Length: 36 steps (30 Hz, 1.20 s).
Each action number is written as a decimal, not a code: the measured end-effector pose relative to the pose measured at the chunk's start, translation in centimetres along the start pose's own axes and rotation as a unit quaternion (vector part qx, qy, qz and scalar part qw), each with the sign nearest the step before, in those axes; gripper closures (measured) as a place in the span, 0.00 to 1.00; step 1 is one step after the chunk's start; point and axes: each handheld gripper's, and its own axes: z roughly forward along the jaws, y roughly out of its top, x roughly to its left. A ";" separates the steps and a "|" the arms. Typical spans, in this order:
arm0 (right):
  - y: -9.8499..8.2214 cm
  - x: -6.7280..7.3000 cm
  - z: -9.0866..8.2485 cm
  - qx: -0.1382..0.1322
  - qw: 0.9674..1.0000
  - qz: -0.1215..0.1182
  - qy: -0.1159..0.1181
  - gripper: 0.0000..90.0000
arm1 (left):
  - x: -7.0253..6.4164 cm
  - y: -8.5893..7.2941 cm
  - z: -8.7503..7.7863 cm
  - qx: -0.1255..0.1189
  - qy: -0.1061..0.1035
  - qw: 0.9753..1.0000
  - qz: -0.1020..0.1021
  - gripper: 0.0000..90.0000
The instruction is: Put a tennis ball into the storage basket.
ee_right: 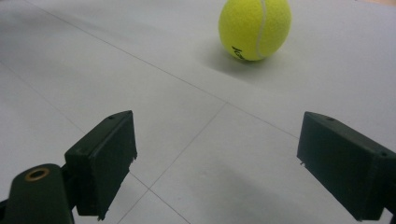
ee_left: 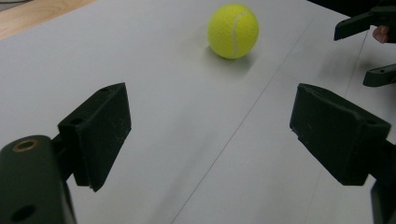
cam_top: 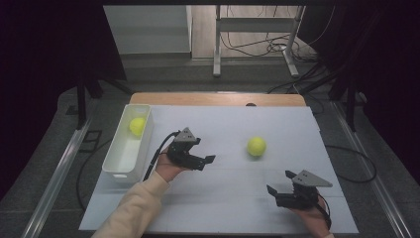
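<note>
A yellow tennis ball (cam_top: pixel 256 146) lies on the white table top (cam_top: pixel 223 208), right of centre. My left gripper (cam_top: pixel 204 150) hovers to the ball's left, pointing at it, its jaws open and empty. In the left gripper view the ball (ee_left: pixel 233 31) sits ahead of the open left gripper (ee_left: pixel 210 112), well beyond its tips. My right gripper (cam_top: pixel 279 181) is near the front right, open and empty, aimed up-left toward the ball. The right gripper view has the ball (ee_right: pixel 255 29) ahead of the wide-apart right gripper (ee_right: pixel 217 140).
A white rectangular bin (cam_top: pixel 115 166) stands along the table's left edge with a second tennis ball (cam_top: pixel 137 126) inside at its far end. The right gripper's fingers (ee_left: pixel 357 22) show in the left gripper view's top right corner. A wooden strip (cam_top: pixel 218 98) borders the table's far edge.
</note>
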 end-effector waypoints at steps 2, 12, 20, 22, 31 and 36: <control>0.0 0.0 0.0 0.000 1.000 0.000 0.000 0.14 | -0.1 0.0 0.1 0.001 -0.001 1.000 0.000 0.15; 0.0 0.0 0.0 0.001 1.000 0.000 0.000 0.14 | -0.4 0.2 1.0 0.005 -0.005 1.000 0.002 0.15; 0.0 0.0 0.0 0.001 1.000 0.001 0.000 0.14 | -0.6 0.4 1.9 0.011 -0.011 1.000 0.003 0.15; 0.0 0.0 0.0 0.002 1.000 0.000 -0.001 0.14 | -0.6 0.4 2.0 0.010 -0.012 1.000 0.003 0.15; 0.0 0.0 0.0 0.002 1.000 0.000 -0.001 0.14 | -0.9 0.7 2.9 0.012 -0.017 1.000 0.006 0.15; 0.0 0.0 0.0 0.001 1.000 0.001 -0.001 0.14 | -1.1 0.8 3.3 0.013 -0.020 1.000 0.008 0.15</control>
